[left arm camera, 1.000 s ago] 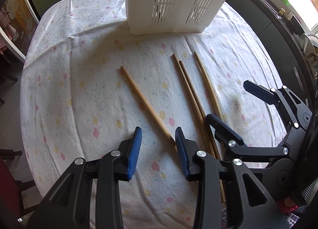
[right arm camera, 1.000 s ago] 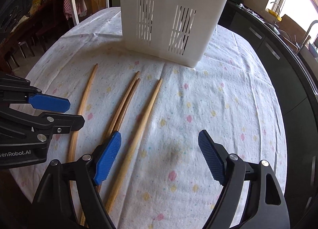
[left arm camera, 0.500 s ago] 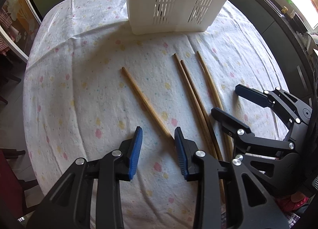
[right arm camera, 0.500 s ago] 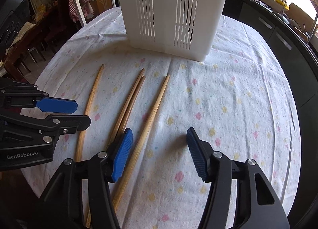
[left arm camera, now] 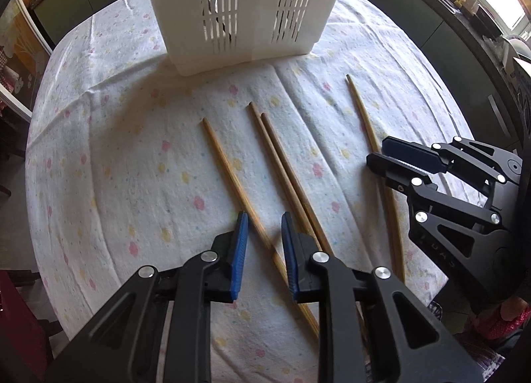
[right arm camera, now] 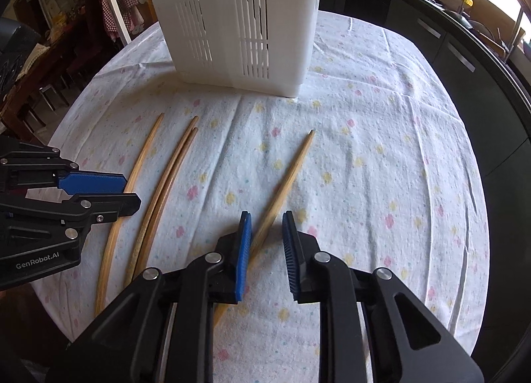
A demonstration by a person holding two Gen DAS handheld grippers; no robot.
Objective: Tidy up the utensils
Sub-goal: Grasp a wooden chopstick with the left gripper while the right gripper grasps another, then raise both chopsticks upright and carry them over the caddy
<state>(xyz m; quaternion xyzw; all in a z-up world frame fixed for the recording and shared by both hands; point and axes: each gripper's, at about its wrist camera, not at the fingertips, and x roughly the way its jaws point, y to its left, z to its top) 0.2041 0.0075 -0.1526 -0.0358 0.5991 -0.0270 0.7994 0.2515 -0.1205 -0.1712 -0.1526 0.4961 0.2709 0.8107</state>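
Several wooden chopsticks lie on the flowered tablecloth in front of a white slotted utensil holder. My left gripper is open, its pads straddling the leftmost chopstick. A close pair of chopsticks lies just to its right. My right gripper is partly open, its pads either side of the rightmost chopstick, which now lies apart from the pair. Neither chopstick looks gripped. The right gripper shows in the left wrist view, low over that chopstick. The holder also shows in the right wrist view.
The round table is covered by a white cloth with pink and yellow flowers. Dark kitchen cabinets and a counter run along the right. Chairs stand at the far left. The left gripper shows at the left of the right wrist view.
My right gripper has narrowed around the rightmost chopstick, which has shifted right, away from the pair. My left gripper has moved onto the leftmost chopstick and narrowed slightly.
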